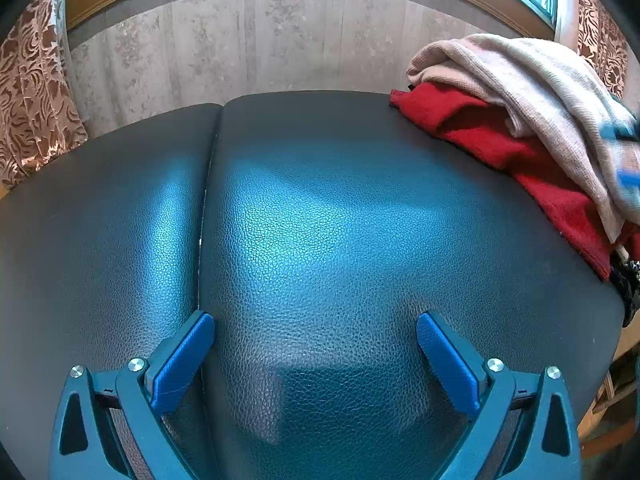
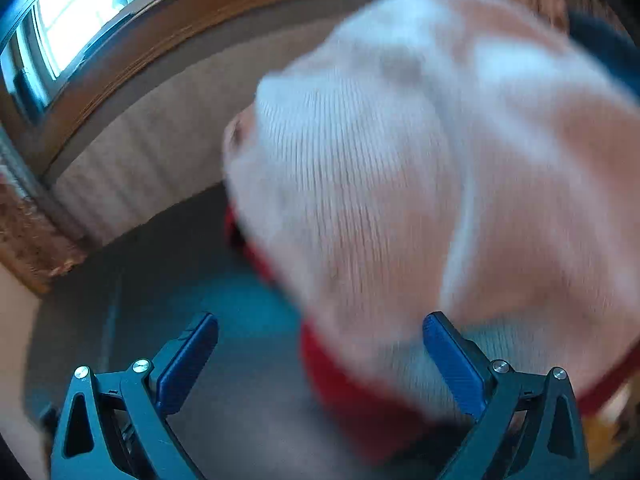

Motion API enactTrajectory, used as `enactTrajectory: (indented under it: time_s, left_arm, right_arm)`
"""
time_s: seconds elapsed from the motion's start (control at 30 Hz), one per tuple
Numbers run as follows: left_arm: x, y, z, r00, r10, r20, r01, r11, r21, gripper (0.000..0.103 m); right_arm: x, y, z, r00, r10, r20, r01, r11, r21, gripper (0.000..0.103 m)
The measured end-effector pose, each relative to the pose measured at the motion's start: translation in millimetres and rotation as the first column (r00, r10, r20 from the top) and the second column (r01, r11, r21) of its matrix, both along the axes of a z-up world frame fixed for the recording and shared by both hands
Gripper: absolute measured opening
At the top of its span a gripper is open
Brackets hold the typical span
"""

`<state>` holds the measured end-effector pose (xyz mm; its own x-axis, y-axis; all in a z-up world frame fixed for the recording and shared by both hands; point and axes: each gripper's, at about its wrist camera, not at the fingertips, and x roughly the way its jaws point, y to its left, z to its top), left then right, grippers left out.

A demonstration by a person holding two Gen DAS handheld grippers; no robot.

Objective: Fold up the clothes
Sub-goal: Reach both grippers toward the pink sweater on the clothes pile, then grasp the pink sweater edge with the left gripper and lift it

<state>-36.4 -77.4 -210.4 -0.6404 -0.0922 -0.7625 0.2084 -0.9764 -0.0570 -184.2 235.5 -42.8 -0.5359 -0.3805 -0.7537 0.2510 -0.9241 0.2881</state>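
Note:
A pale pink knit garment (image 1: 532,92) lies crumpled on top of a red garment (image 1: 492,140) at the right end of a black leather-like table (image 1: 320,220). My left gripper (image 1: 316,360) is open and empty over the bare middle of the table. My right gripper (image 2: 320,360) is open, right at the pile. The pink knit (image 2: 400,180) fills its blurred view, with the red garment (image 2: 348,384) under it between the jaws. The right gripper shows as a blue blur at the left wrist view's right edge (image 1: 624,152).
A wallpapered wall (image 1: 260,40) runs behind the table, with patterned curtains (image 1: 32,100) at both sides and a window (image 2: 80,20) above. A seam (image 1: 204,208) splits the table top. Dark patterned cloth (image 1: 626,280) hangs at the table's right edge.

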Motion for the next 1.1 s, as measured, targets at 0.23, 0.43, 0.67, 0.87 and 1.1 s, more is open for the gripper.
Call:
enactTrajectory:
  time_s: [0.23,0.43,0.67,0.87,1.1]
  left_arm:
    - [-5,-4,7,0.998,0.004,0.058,-0.005,1.000,0.022,0.097]
    - [-45,19,62,0.993,-0.118,-0.015,0.119,0.984,0.130,0.076]
    - [-131,48,109,0.978,-0.192,-0.081,0.208,0.921,0.329,0.076]
    - [-197,68,120,0.980,-0.172,-0.102,0.200,0.862,0.466,0.076]
    - [-260,63,105,0.993,-0.116,-0.033,0.113,0.802,0.587,0.073]
  right_arm:
    - [85,9,-50,0.995,0.030,0.099,-0.015,0.987,-0.158,0.103]
    - [108,8,-69,0.998,0.009,0.067,-0.002,0.996,-0.093,0.103]
    - [110,-3,-82,1.000,0.012,0.008,-0.012,1.000,-0.013,0.103]
    - [121,0,-89,0.997,-0.007,-0.072,0.009,0.999,0.033,0.103]
    - [114,15,-87,0.986,-0.065,-0.154,0.063,0.998,-0.019,0.103]
